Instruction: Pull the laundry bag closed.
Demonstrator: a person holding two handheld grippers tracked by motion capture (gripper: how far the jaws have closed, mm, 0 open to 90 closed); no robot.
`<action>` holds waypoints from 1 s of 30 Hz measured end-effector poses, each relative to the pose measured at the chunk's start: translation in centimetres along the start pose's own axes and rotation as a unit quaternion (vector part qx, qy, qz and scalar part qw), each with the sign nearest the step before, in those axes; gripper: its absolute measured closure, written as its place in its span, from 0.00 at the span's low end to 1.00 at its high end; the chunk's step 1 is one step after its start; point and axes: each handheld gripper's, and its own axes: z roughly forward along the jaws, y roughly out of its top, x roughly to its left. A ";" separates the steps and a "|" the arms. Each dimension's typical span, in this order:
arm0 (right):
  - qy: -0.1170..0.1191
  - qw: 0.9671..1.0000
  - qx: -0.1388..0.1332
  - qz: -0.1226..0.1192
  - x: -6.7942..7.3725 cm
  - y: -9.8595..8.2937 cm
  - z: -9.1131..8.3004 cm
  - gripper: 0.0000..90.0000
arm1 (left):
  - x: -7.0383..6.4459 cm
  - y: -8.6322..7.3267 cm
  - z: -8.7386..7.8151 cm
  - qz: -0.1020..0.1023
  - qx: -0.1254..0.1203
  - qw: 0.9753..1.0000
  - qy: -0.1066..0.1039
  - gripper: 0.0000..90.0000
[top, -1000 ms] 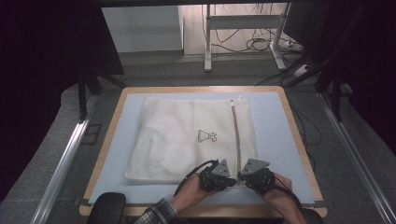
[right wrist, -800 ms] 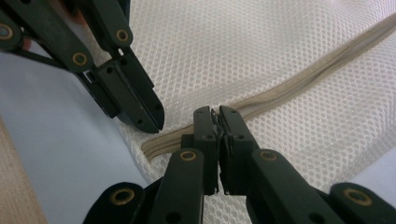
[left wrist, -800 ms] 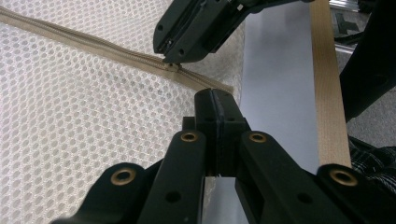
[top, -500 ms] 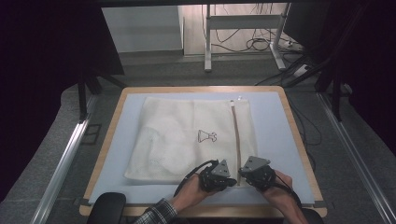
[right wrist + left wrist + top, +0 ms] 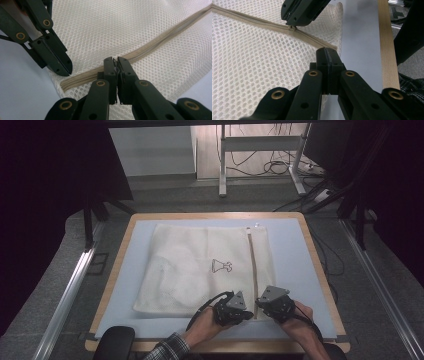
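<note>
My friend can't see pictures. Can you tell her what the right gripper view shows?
The right gripper, its black jaws pressed together, pinches something small at the beige zipper of a white mesh bag. The left gripper presses the bag's corner near the zipper's end, with the pale blue mat beneath.

In the high view, at the lower middle of the frame, we cannot see the near end of the zipper (image 5: 253,270): the right gripper (image 5: 265,307) covers it. In the right gripper view, at centre frame, the zipper pull is too small to make out between the closed jaws. The mesh bag (image 5: 257,55) runs off that view's left edge.
</note>
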 end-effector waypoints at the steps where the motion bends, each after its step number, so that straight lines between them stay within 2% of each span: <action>1: 0.000 1.000 -0.001 -0.001 -0.1 0.0 0.0 0.95 | 0.0 0.0 0.0 0.000 0.000 1.000 0.000 1.00; 22: -0.019 1.000 0.001 -0.006 -1.1 0.4 0.8 0.95 | 0.0 0.0 0.0 0.001 0.001 1.000 0.000 1.00; 30: -0.024 1.000 0.004 -0.008 -1.6 0.6 1.2 0.95 | 0.0 0.0 0.0 -0.005 -0.003 1.000 -0.002 1.00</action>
